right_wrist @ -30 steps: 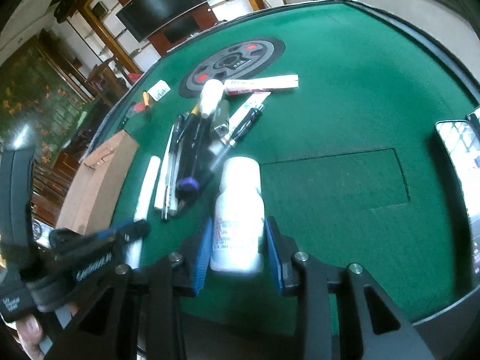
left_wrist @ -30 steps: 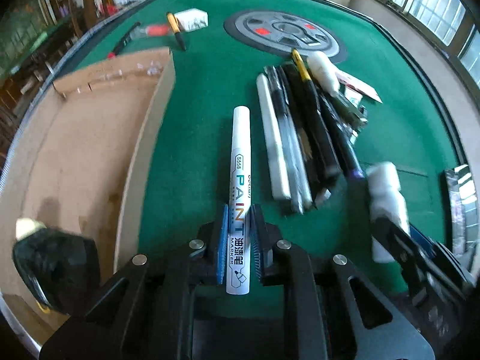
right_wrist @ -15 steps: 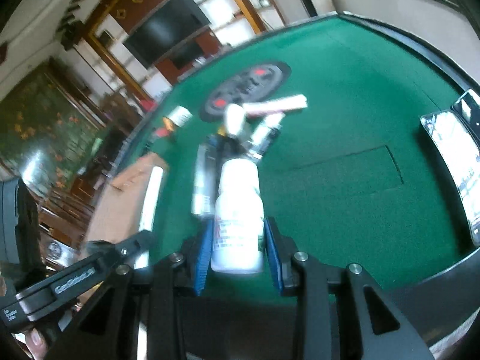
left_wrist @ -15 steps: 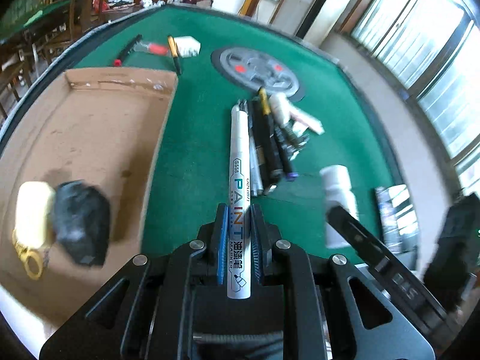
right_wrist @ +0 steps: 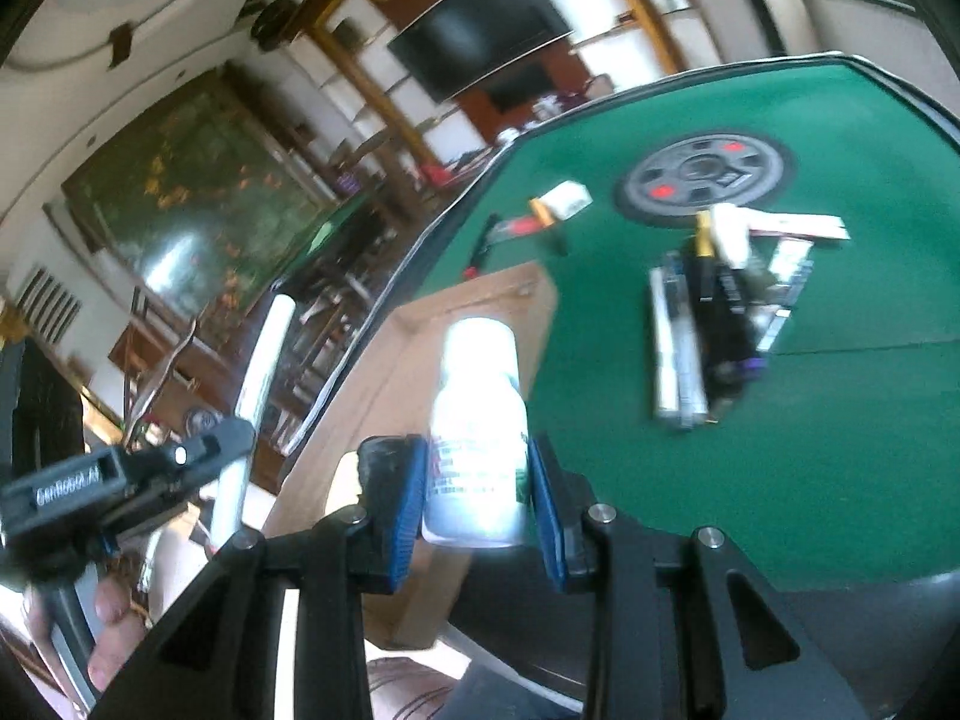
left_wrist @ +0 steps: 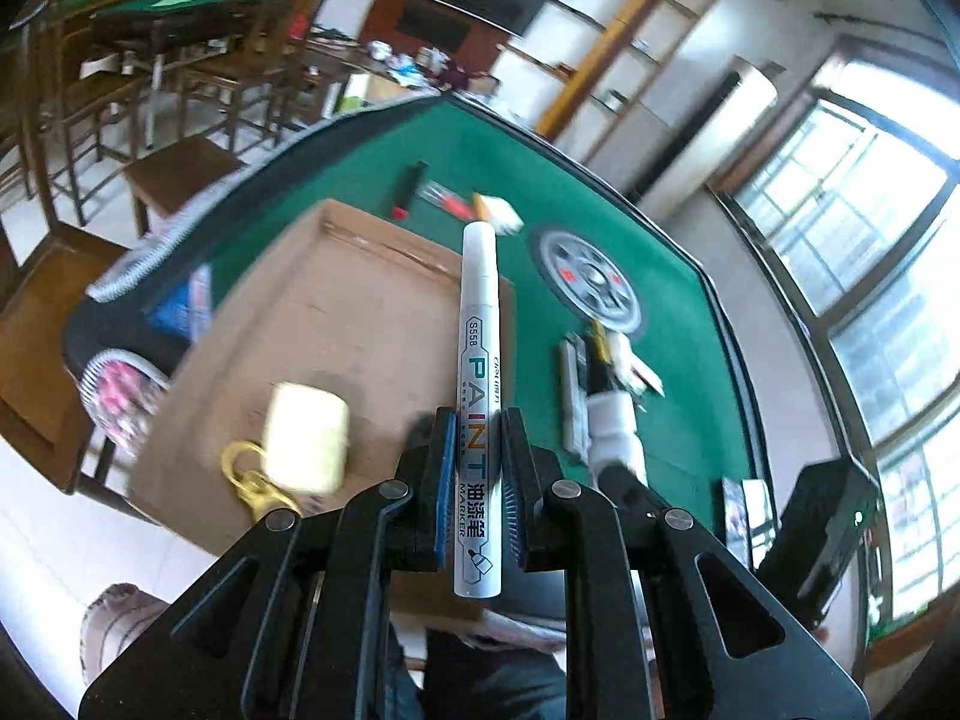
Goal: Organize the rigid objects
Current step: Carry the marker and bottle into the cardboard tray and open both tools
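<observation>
We carry two stiff, light, slick things over the cardboard box (left_wrist: 336, 324): left gripper (left_wrist: 474, 450) jaws nearly shut on the paint marker (left_wrist: 478, 360) low on its barrel, right gripper (right_wrist: 477, 480) jaws half-open, clamping the white bottle (right_wrist: 477, 414) at its labelled waist.

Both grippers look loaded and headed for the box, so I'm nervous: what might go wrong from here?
The left gripper holds the paint marker near its tail, so it may pivot or slip. The white bottle in the right gripper is close to the left gripper; they might collide over the cardboard box.
</observation>
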`<state>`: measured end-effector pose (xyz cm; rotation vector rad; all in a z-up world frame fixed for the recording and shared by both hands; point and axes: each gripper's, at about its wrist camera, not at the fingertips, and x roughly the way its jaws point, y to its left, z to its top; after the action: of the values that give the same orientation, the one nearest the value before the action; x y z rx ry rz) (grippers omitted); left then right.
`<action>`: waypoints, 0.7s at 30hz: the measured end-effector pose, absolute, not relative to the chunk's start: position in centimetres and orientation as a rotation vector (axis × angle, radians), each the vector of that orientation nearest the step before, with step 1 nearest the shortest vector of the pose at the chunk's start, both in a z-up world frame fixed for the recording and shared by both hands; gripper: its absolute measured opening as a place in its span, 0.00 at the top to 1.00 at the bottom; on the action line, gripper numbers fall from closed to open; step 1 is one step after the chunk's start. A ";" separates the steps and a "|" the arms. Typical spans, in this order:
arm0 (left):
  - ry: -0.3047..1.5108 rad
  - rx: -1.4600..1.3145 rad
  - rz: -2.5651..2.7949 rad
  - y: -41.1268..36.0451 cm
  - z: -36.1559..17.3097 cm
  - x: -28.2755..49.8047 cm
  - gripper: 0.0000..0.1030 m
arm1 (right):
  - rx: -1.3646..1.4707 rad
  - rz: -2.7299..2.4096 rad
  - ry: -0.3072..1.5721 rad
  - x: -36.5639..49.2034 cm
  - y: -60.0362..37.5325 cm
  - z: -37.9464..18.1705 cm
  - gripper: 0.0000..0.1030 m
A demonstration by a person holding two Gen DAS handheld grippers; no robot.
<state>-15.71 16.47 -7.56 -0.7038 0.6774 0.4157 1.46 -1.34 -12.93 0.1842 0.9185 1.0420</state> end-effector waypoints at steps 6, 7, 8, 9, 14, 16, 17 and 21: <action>0.695 -0.751 0.461 20.8 -9.1 -15.3 0.87 | 0.142 1.079 0.944 1.9 1.7 -13.6 0.67; 0.698 -0.757 0.461 21.3 -9.3 -15.2 0.87 | 0.137 1.082 0.949 2.0 2.1 -13.7 0.67; 0.706 -0.764 0.463 21.8 -9.6 -14.9 0.87 | 0.135 1.085 0.954 2.2 2.3 -13.8 0.67; 0.707 -0.766 0.461 22.3 -9.7 -14.6 0.87 | 0.129 1.090 0.960 2.5 2.9 -13.9 0.67; 0.732 -0.789 0.434 24.7 -11.2 -12.4 0.87 | 0.103 1.107 0.995 3.0 4.9 -14.5 0.67; 0.759 -0.792 0.438 25.6 -12.0 -11.1 0.87 | 0.087 1.109 1.013 3.5 6.0 -14.7 0.67; 0.771 -0.792 0.442 26.0 -12.5 -10.5 0.87 | 0.083 1.111 1.023 3.8 6.6 -14.9 0.67; 0.818 -0.789 0.453 26.9 -14.2 -8.8 0.87 | 0.056 1.102 1.027 4.3 8.0 -15.3 0.67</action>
<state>-8.77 26.85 -14.20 -0.7892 0.8181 0.4526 4.34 8.04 -15.31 0.0557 1.0273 1.1023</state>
